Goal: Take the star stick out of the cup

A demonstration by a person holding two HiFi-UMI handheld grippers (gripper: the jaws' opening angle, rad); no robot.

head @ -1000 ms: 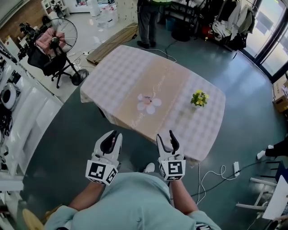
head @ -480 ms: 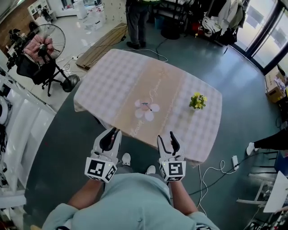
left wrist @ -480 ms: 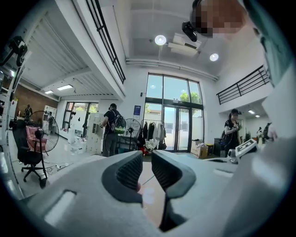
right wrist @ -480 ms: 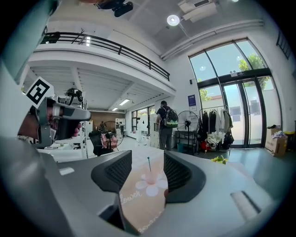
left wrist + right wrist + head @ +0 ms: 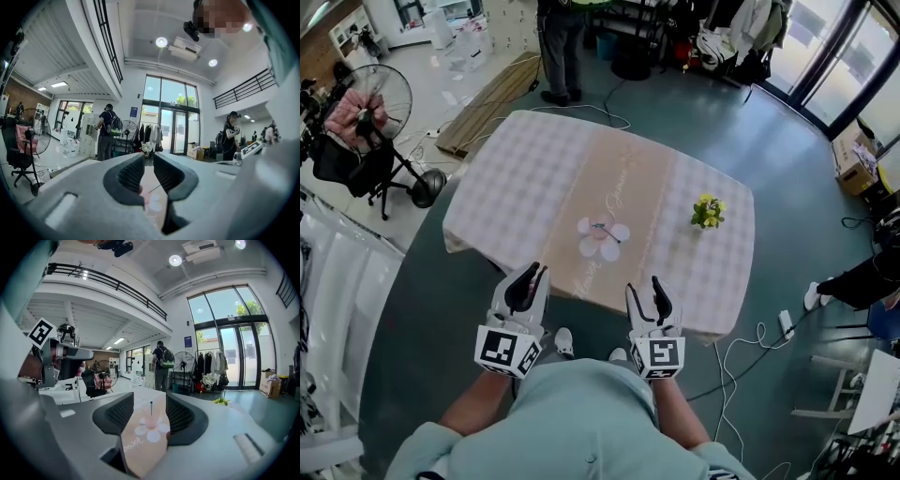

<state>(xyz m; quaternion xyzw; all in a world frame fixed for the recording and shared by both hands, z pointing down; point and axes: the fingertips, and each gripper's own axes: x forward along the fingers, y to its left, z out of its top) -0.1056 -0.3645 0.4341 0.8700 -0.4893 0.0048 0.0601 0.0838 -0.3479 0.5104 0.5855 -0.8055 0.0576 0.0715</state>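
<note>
The left gripper (image 5: 529,276) has its jaws only a little apart, with nothing between them. The right gripper (image 5: 644,286) stands wider and is also empty. Both are near the front edge of the table (image 5: 506,178). The star stick (image 5: 151,408) stands in the pink cup (image 5: 151,421) on a flower mat (image 5: 610,249) at the table's middle, well apart from both.
</note>
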